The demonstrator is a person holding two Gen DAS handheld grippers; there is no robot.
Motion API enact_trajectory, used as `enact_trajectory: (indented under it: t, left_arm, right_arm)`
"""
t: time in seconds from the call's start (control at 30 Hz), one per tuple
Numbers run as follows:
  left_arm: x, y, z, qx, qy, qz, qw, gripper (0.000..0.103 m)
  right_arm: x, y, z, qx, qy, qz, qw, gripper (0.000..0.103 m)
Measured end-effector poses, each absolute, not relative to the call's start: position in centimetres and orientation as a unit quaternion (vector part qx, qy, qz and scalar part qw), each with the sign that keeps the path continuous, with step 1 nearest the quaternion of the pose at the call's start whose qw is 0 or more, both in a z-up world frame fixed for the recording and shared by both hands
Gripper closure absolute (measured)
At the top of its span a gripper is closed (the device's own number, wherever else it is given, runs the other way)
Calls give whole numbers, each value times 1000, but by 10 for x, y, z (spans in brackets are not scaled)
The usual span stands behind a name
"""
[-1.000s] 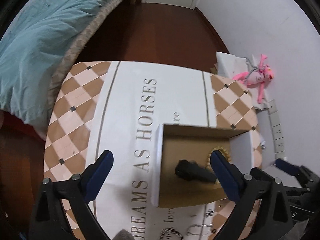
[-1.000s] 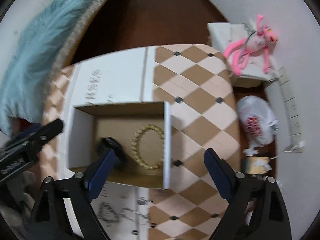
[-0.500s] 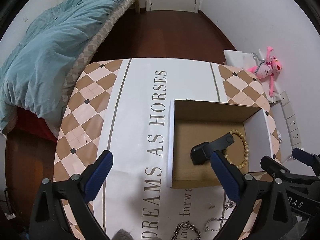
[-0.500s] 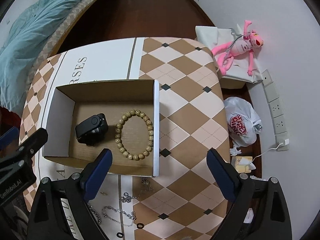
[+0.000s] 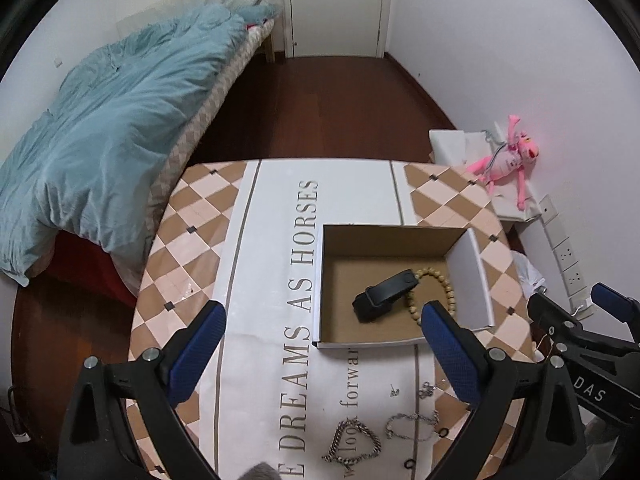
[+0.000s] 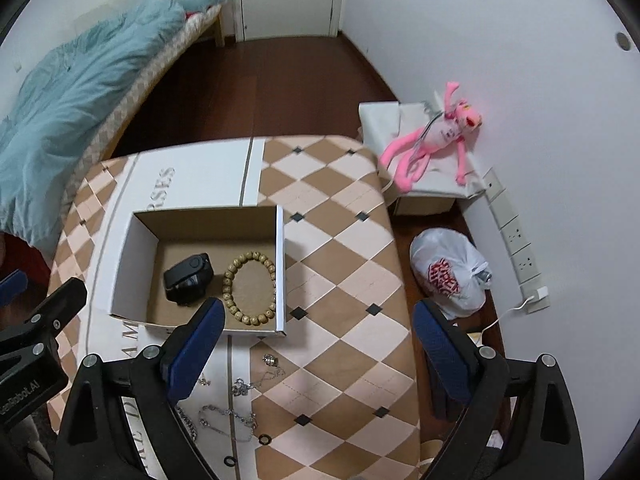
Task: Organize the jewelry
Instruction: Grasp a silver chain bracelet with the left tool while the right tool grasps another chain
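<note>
An open cardboard box [image 5: 468, 272] [image 6: 128, 264] stands on the table. Inside lie a black wristband [image 5: 386, 294] [image 6: 188, 278] and a wooden bead bracelet [image 5: 438, 286] [image 6: 250, 286]. Silver chains [image 5: 352, 446] [image 6: 226, 414] and small rings [image 5: 410, 463] [image 6: 264, 439] lie loose on the cloth in front of the box. My left gripper [image 5: 322, 354] is open and empty, held high above the table's near side. My right gripper [image 6: 314, 346] is open and empty, high above the table to the right of the box.
The table has a checkered cloth [image 5: 188, 236] [image 6: 340, 264] with lettering. A bed with a blue duvet [image 5: 104, 128] stands at the left. A pink plush toy [image 6: 436, 140] lies on a white box, and a white plastic bag [image 6: 448, 276] sits on the floor at the right.
Both grippers have risen and drawn back from the box, so more of the table and room shows. The loose chains came into view. Both stay open.
</note>
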State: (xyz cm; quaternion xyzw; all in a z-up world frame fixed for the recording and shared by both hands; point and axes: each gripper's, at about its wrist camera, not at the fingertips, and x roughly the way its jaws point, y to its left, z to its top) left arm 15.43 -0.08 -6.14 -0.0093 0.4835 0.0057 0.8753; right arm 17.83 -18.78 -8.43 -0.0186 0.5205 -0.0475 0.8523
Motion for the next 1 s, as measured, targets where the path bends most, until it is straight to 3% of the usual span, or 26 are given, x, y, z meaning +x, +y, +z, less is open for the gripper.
enact_trajectory:
  t: [0.33,0.53,0.67,0.87,0.9,0.93,1.0]
  left_arm:
    - [118,-2,-19,-14,448,1,894,3]
    - [98,0,-17,-6,447,25,894,3]
    - [86,4,-41,5,464,42,885,3]
    - [68,16,-118,29,525,69,848,3]
    - [65,19,-128,30,533,73,842,3]
    - [63,21,-138,31,543,77,836,3]
    - [59,27,-160,30,563,88,821,3]
  right_arm:
    - [133,-193,-27,8,469,-38,883,7]
    - [108,-198,-25,30,473,-29,880,7]
    - [96,-200,-61,34,509,-24,860,7]
    - [81,-199,-150,85,579,23,810,7]
    - [80,-200,-162,97,587,28,804,9]
    - [80,-200,-174,105,594,33,797,20]
    - [81,-194,-200,102,606,39,788,31]
